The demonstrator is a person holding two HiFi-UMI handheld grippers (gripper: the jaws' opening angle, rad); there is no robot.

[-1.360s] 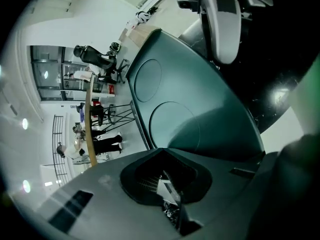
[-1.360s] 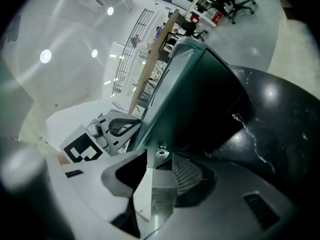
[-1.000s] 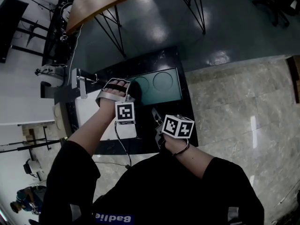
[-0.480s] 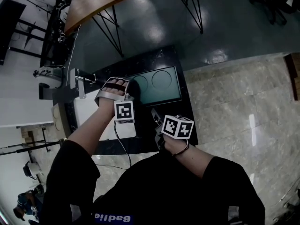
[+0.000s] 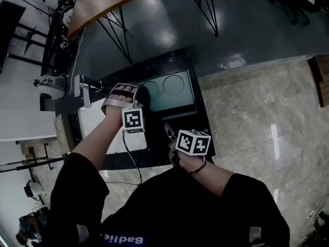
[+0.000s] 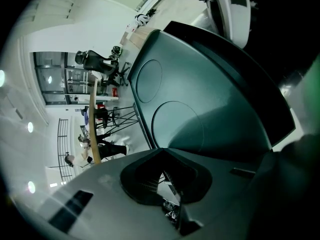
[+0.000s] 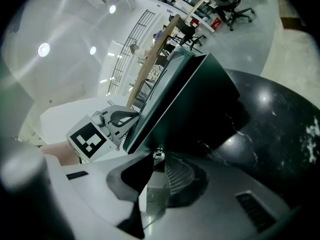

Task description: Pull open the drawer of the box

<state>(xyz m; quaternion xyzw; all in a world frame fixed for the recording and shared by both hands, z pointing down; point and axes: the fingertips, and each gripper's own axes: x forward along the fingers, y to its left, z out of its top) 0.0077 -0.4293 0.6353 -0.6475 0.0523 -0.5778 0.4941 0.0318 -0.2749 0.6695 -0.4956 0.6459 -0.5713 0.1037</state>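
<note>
The relation to mind is the line from the knob [image 7: 158, 155] back towards you. The box [image 5: 169, 94] sits on the black surface [image 5: 204, 137] with its long axis running left to right across your front. Its dark drawer face is turned to your side, so the drawer should travel straight at your body, square to that axis. Your right gripper [image 7: 156, 160] is the nearer one, low at the near face, with its jaws pinched on the small metal knob at their tips. Your left gripper [image 6: 163, 171] is at the box's left end, looking down across the lid with its two circles, jaws drawn almost together on nothing. I cannot tell whether the drawer has started out.
</note>
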